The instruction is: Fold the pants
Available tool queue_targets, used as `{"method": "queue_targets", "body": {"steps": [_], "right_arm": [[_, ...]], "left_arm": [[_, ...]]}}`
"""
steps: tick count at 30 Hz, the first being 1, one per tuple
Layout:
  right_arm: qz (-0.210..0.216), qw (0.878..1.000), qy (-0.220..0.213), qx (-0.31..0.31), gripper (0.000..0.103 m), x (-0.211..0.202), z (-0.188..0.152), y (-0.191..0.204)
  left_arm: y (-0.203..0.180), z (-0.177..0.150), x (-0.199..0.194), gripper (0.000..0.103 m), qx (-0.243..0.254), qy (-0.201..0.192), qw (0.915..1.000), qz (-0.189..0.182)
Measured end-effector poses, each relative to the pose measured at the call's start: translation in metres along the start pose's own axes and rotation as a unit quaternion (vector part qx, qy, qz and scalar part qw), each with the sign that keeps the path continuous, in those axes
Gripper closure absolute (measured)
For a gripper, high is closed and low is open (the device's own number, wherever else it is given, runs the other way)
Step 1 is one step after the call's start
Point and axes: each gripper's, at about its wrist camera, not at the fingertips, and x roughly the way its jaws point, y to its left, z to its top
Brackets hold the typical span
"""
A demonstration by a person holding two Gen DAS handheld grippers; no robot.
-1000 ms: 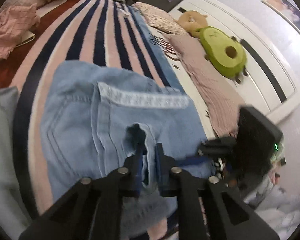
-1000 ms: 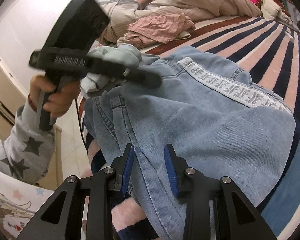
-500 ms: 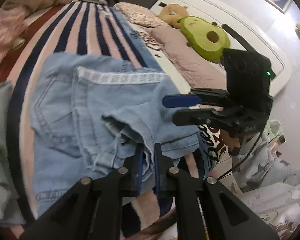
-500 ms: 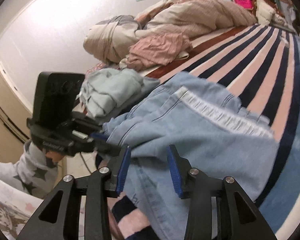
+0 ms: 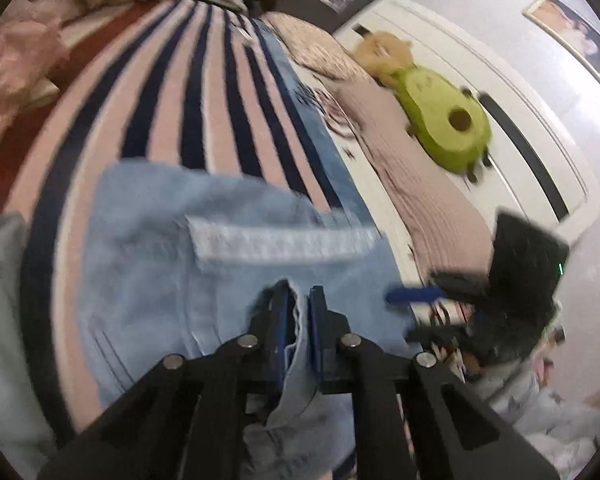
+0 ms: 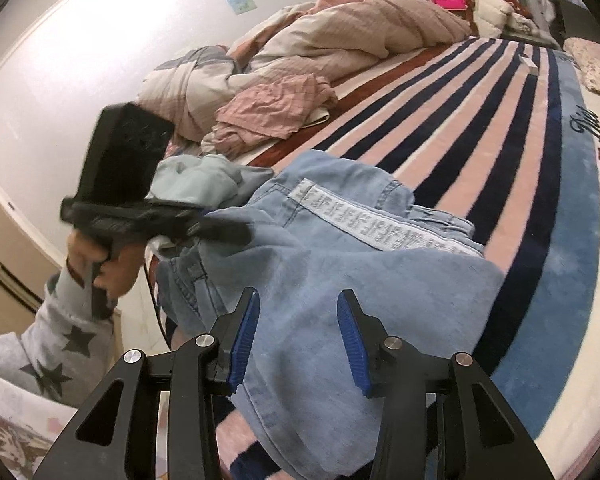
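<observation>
Light blue jeans point(image 5: 172, 264) lie partly folded on the striped blanket, with a white lettered waistband strip point(image 6: 376, 232) across them. My left gripper point(image 5: 298, 304) is shut on a fold of the jeans' edge and holds it over the pile; it also shows in the right wrist view point(image 6: 228, 232) above the jeans' left side. My right gripper point(image 6: 296, 328) is open and empty, just above the jeans' near edge. It shows at the right of the left wrist view point(image 5: 412, 296).
The striped pink and navy blanket point(image 6: 480, 120) covers the bed. A pale green garment point(image 6: 196, 176) lies beside the jeans. Crumpled pink clothes and a duvet point(image 6: 320, 56) lie behind. An avocado plush point(image 5: 448, 124) lies by the white headboard point(image 5: 540, 152).
My left gripper has carried the held fold of the jeans forward over the pile. My right gripper has opened wider and moved closer over the jeans' near edge.
</observation>
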Motion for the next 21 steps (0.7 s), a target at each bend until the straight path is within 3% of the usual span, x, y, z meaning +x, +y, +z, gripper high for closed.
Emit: {"method": "queue_targets", "body": {"steps": [6,14,19,21], "right_arm": [[0.011,1.000,0.008,-0.014,0.066,-0.004,-0.011,0.006],[-0.013,1.000,0.005,-0.019,0.066,-0.014,-0.016,0.003],[-0.016,1.000,0.017,-0.011,0.066,-0.009,-0.021,-0.003],[-0.014,1.000,0.014,-0.008,0.066,-0.010,-0.022,-0.002]], "left_arm": [[0.004,0.023,-0.024,0.098,-0.020,-0.062,0.9976,0.022],[-0.002,0.021,-0.073,0.100,-0.008,-0.136,0.9905,-0.015],[0.008,0.015,-0.055,0.095,-0.018,-0.074,0.9970,0.012],[0.016,0.012,-0.041,0.072,-0.035,-0.050,0.9980,0.019]]}}
